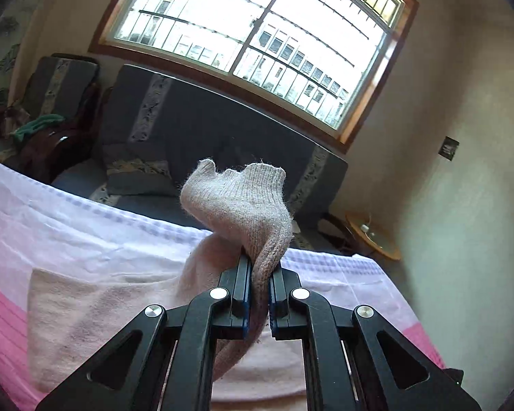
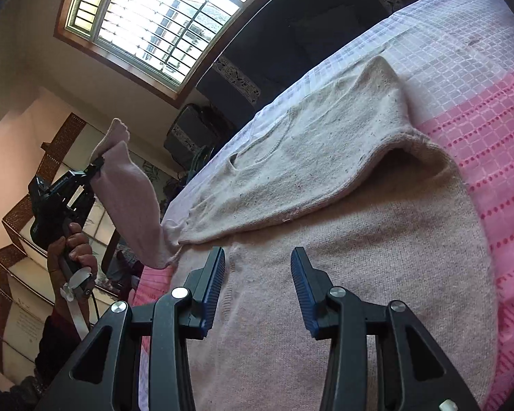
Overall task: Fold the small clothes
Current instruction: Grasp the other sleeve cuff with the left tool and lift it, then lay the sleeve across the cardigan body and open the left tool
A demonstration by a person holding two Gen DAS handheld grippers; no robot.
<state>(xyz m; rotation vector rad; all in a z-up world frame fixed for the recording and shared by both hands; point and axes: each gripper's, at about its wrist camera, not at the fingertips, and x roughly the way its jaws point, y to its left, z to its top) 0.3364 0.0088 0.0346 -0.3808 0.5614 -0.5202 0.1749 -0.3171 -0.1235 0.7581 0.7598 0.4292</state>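
Setting: domestic room, likely a living room or bedroom. Evidence: large wood-framed window with metal bars; dark grey sofa with patterned cushions beneath it; small round wooden side table by the plastered wall; pink-and-white checked cloth as work surface; stacked woven boxes in the right wrist view.

Fuzzy beige knitted wool sweater, matt, pilled, flecked with dark lint; ribbed cuff of its sleeve. Pink-and-white woven cloth bedcover, waffle-textured. Matt black plastic left gripper and right gripper, ridged blue pads, shiny metal rivets. Glossy brown wooden window frame.
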